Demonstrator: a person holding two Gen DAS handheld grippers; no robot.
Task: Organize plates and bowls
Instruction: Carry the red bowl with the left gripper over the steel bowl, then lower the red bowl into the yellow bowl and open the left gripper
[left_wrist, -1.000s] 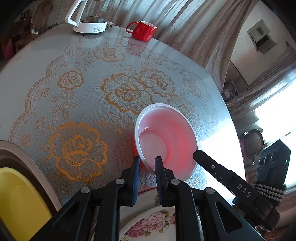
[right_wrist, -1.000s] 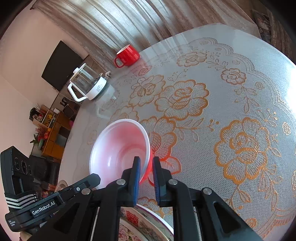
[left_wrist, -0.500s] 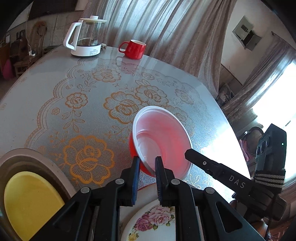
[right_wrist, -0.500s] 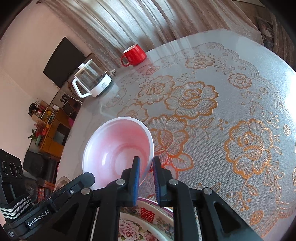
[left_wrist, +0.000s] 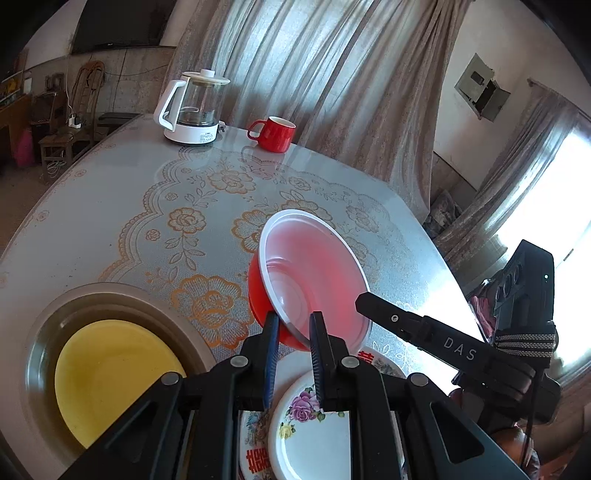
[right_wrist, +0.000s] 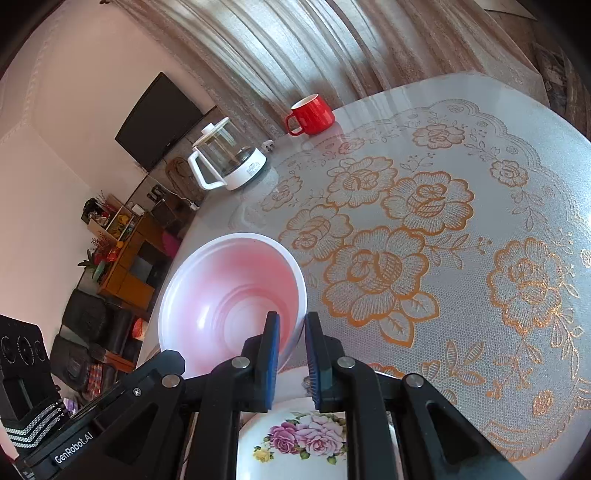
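While both grippers, left (left_wrist: 292, 325) and right (right_wrist: 291, 326), pinch the red-and-white plastic bowl's (left_wrist: 314, 273) rim, keep it level over the floral enamel plate (left_wrist: 306, 435).

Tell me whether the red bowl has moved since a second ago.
Yes. The red bowl, pinched at its rim by both grippers, has risen off the tablecloth, toward the flowered plate.

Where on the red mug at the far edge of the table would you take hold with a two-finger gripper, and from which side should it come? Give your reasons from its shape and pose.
Grip the red mug by its rim wall, coming from above: it stands upright with its mouth open. Its loop handle, sticking out towards the kettle, probably gives a slimmer, less steady hold.
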